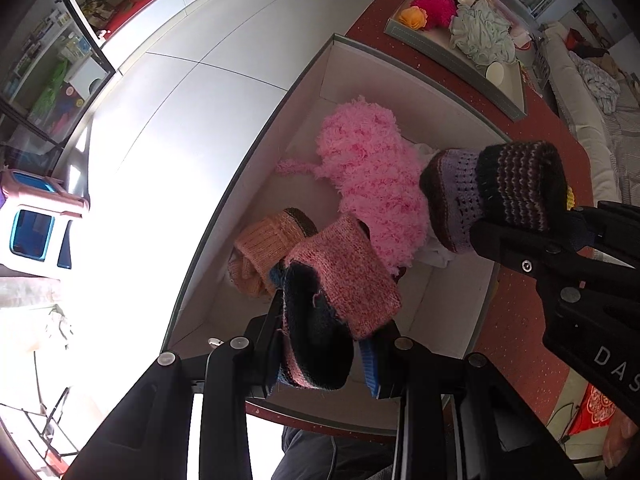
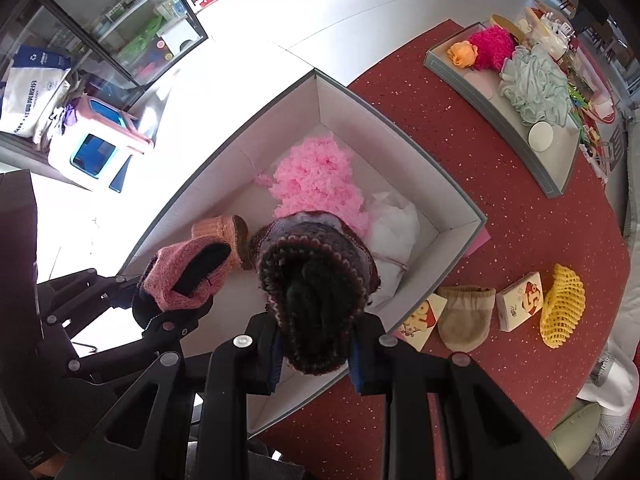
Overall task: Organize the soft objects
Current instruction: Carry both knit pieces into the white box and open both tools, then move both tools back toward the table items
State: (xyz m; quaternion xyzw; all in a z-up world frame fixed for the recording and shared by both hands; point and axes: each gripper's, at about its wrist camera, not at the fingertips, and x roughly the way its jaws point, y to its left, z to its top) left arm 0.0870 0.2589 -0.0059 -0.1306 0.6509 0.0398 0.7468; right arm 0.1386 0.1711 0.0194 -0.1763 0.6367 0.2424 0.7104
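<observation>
A grey box with white inside stands on the red table. In it lie a fluffy pink piece, an orange knit piece and a white soft bundle. My left gripper is shut on a pink and dark knit sock held over the box. My right gripper is shut on a dark striped purple knit sock, also over the box.
A grey tray at the far right holds magenta, orange and pale green soft items. A beige pouch, small cards and yellow foam net lie on the red table right of the box. Floor and a stool lie left.
</observation>
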